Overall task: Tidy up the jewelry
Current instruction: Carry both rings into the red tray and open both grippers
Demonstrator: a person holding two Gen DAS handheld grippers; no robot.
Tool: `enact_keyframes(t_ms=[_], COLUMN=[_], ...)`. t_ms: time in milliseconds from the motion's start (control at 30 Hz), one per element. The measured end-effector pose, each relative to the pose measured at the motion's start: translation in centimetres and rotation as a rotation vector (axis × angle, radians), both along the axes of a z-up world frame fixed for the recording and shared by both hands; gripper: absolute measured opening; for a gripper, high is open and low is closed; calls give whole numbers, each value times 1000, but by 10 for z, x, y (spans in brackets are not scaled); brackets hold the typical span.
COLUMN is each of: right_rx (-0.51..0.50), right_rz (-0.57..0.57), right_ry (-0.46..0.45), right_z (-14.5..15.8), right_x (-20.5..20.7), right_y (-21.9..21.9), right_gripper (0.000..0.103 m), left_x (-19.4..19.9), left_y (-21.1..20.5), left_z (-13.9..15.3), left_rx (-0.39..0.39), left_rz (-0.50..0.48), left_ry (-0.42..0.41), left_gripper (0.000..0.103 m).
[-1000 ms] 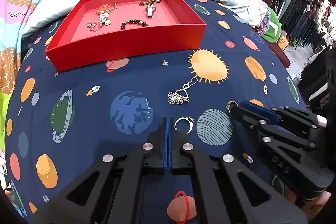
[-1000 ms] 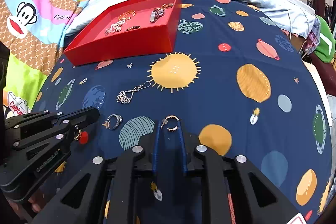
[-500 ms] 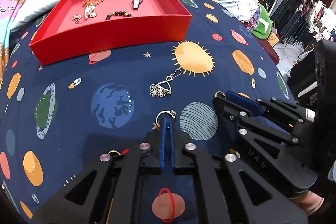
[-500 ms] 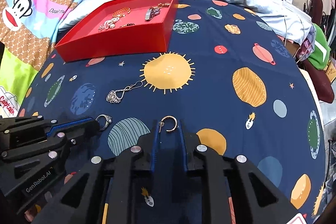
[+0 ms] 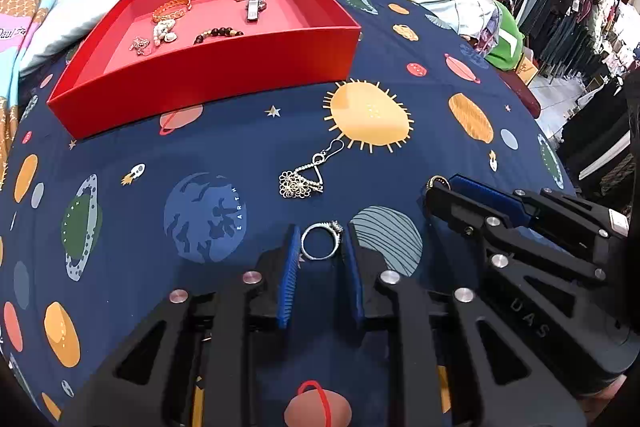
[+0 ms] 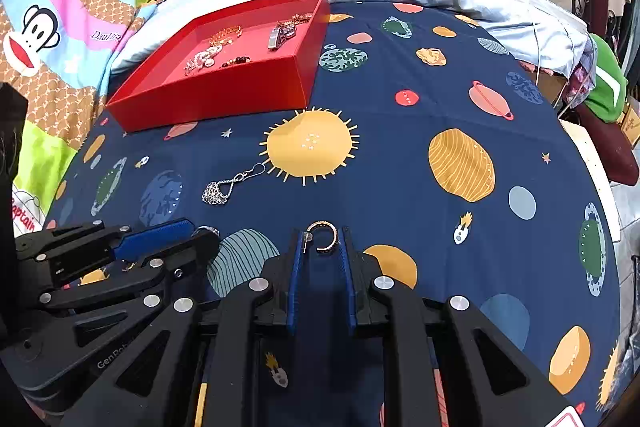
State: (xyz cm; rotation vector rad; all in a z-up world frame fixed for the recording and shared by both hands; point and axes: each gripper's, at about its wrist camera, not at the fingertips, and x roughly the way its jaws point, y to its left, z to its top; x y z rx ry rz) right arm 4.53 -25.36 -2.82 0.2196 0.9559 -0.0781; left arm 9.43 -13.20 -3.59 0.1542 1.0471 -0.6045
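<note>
Hand-held gripper on the left [image 5: 320, 247] is straddling, fingers apart, a silver stone-set ring [image 5: 321, 240] on the bed, several pieces already lying in the red tray [image 5: 208, 75].

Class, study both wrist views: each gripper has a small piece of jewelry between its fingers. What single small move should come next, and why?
Probably close both grippers. The silver ring lies on the space-print cloth between the open left gripper fingers, and the gold hoop earring sits likewise in the open right gripper. Neither is pinched yet, so neither can be lifted to the red tray.
</note>
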Motion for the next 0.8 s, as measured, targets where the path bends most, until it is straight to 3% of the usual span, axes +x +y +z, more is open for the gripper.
enact_keyframes(t_ms=[367, 600, 800], right_rx=[8, 1, -12], right_rz=[10, 41, 85], right_ry=[-41, -107, -182], right_z=[19, 47, 77], right_x=[-2, 11, 43], right_y=[4, 10, 18], right_gripper=[16, 16, 16], left_x=[-1, 15, 53], left_y=[17, 43, 68], left_z=[17, 54, 87], left_rx=[-40, -71, -90], left_rz=[29, 93, 168], left_ry=[-11, -94, -183], left_gripper=[21, 21, 21])
